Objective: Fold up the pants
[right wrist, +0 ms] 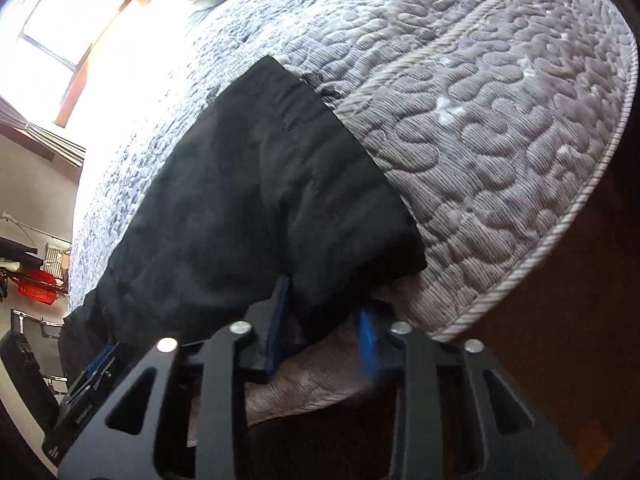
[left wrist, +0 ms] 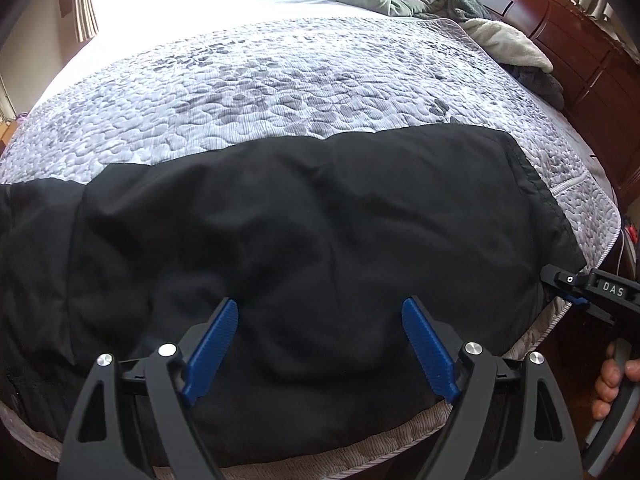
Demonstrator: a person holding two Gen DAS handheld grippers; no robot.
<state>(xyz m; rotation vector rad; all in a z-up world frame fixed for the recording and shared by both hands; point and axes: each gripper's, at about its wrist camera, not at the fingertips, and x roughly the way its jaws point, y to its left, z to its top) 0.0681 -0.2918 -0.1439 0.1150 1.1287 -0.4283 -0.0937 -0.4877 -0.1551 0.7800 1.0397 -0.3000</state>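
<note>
Pants (left wrist: 304, 232) lie along the bed's (left wrist: 280, 92) near edge. Left tongs (left wrist: 320, 312) hover spread above them; right tongs (right wrist: 326, 308) pinch the hem corner, a thin bite that could slip and spoil the fold.

Black left tool (left wrist: 320, 316), ribbed blue pads (left wrist: 428, 354), silver screws, right tool (right wrist: 324, 320) lettered "DAS"

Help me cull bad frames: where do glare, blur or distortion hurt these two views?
Left wrist view: window glare whitens the far quilt, fisheye bows the bed; black pants sharp. Right wrist view: blown-out window, motion-blurred quilt and blue pads.
</note>
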